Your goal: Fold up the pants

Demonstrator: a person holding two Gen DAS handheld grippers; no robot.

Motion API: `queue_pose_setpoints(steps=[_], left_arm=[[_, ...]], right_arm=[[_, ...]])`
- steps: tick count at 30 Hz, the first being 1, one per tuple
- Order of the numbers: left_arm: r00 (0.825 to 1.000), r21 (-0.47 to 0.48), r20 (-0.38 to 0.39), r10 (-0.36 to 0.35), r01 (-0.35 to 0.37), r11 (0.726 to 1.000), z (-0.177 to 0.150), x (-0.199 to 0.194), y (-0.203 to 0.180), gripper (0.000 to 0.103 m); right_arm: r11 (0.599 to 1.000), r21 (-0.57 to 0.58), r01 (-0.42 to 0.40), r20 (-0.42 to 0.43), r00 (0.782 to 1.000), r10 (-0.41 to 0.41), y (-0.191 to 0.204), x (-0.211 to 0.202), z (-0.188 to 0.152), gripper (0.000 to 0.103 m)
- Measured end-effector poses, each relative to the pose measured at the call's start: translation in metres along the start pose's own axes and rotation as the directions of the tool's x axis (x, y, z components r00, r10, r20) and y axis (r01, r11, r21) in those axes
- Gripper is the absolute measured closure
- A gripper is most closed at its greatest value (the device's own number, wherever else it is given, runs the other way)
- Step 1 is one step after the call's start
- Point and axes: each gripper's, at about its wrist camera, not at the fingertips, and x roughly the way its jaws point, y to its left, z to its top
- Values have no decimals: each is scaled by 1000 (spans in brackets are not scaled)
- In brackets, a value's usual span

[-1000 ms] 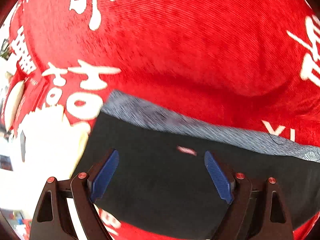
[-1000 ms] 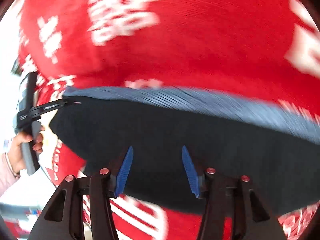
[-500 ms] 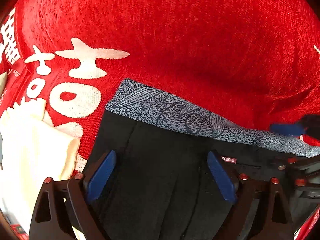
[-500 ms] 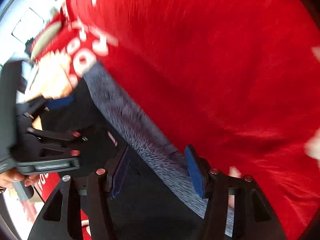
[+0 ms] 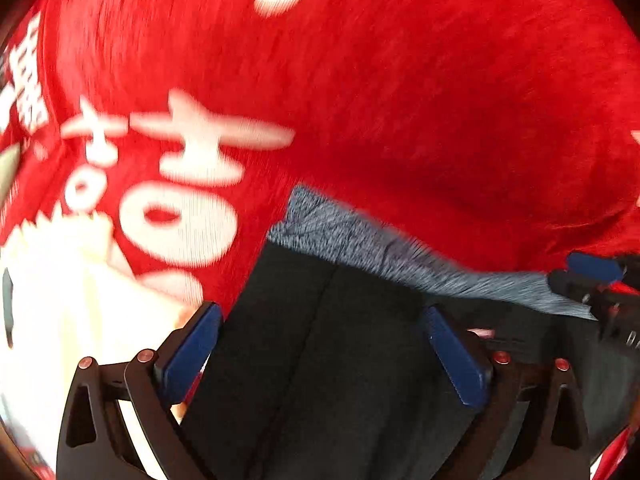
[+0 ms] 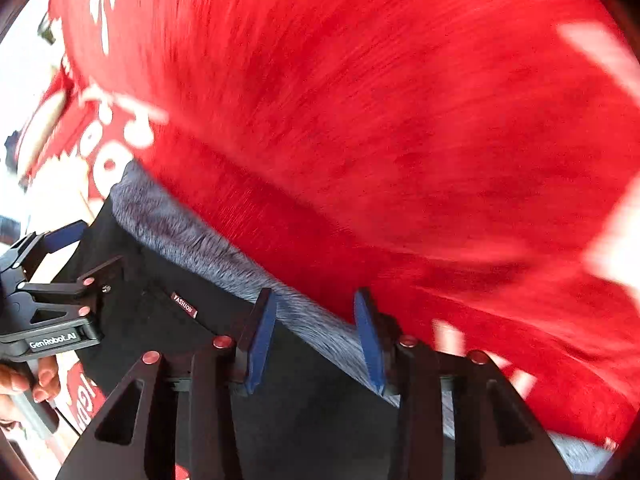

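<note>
Covering nearly the whole surface is a red ribbed cloth with large white characters (image 5: 400, 80), spread over the tabletop. At the far left a bright, washed-out strip of room shows past its edge, and a cream fabric piece (image 5: 52, 300) lies on the cloth. The black pants with a grey speckled waistband (image 5: 320, 340) lie flat beside it. The left tool (image 5: 320, 352) hovers over them, its jaws having just been opening, spread wide with nothing pinched. The right tool (image 6: 316, 340) straddles the waistband, its jaws having just been closing, pads not visibly pressing.
</note>
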Motion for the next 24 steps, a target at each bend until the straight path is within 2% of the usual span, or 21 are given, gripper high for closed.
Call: queue_pose_setpoints(steps=[3,4,6,8,11,12,15,18,21,24], left_arm=[[996,18,-10,-85,85,996,11,-2,-10,1],[995,22,-16,-99,100,995,12,1,-14,1],[998,75,-29,-56,58,996,19,17,-30,1],[996,131,-54,70,-63,989,16,43,-32,1],[998,43,-67,0,3,999,15,57,-8,0],[997,43,-73,-1,4,999,17,57,-7,0],[997,78,-67,46,-40,996,23,57,-8,0],[992,62,-78,97,-92,994,24,43,-13,0],[996,61,-70,53,-49,997,10,17,-10,0],[995,98,-100,11,-1,995,-22,-5,-24,0]], right_arm=[[998,70,-5,28,1000,3,-21,-35,-18,64],[996,88,-15,21,1000,13,-26,-41,-25,73],[993,116,-22,-20,1000,25,-33,-46,-44,76],[989,150,-16,-69,997,26,-44,-41,-63,76],[971,239,6,-154,988,32,-68,-20,-97,78],[964,264,-20,-112,992,51,-70,-20,-103,79],[964,266,-13,-87,996,37,-71,-29,-110,77],[952,306,-10,-87,995,38,-79,-48,-124,76],[933,357,-48,-71,994,78,-85,-69,-146,73],[918,387,-92,-59,990,125,-80,-86,-177,66]])
